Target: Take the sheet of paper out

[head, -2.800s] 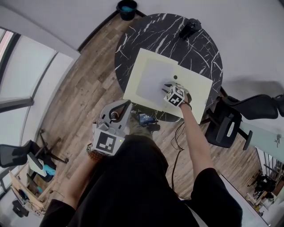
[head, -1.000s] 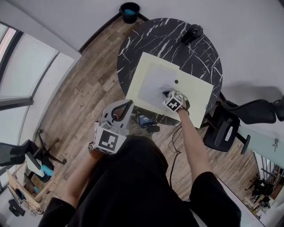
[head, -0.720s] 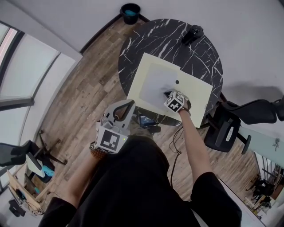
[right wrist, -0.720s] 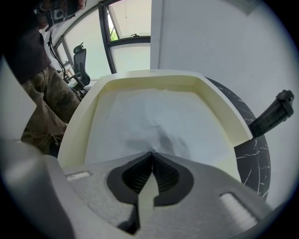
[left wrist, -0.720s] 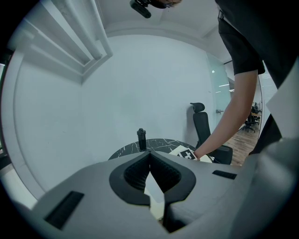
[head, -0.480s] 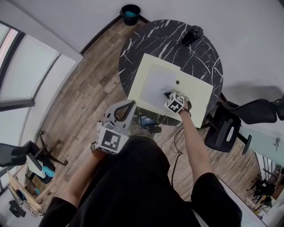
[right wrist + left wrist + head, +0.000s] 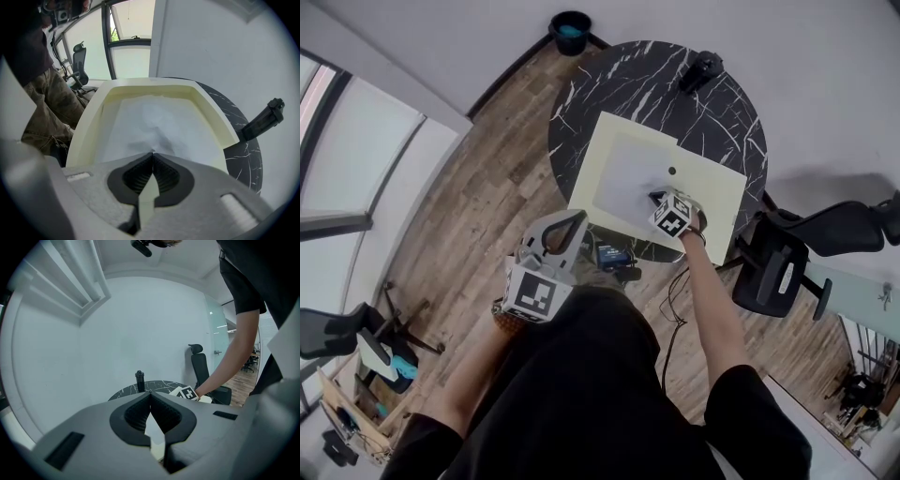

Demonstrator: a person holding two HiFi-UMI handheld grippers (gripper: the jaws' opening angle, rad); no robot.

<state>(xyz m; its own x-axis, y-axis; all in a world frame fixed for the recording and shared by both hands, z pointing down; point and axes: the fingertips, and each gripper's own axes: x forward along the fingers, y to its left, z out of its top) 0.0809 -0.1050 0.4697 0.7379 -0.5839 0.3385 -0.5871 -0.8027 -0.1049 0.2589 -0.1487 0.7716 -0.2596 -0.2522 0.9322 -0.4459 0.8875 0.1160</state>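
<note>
A white sheet of paper (image 7: 623,173) lies inside an open cream folder (image 7: 712,202) on the round black marble table (image 7: 619,75). My right gripper (image 7: 658,198) points steeply down at the sheet's near right edge. In the right gripper view its jaws are shut at the tip (image 7: 152,152), and the sheet (image 7: 154,122) puckers up into them. The folder's raised rim (image 7: 206,110) frames the paper. My left gripper (image 7: 565,225) hovers off the table by my waist. It is shut (image 7: 150,393) with nothing between its jaws.
A black upright object (image 7: 698,67) stands at the table's far edge. A small dark button (image 7: 672,171) sits on the folder. A black office chair (image 7: 778,267) is to the right of the table, and a dark bin (image 7: 570,23) stands on the wooden floor beyond it.
</note>
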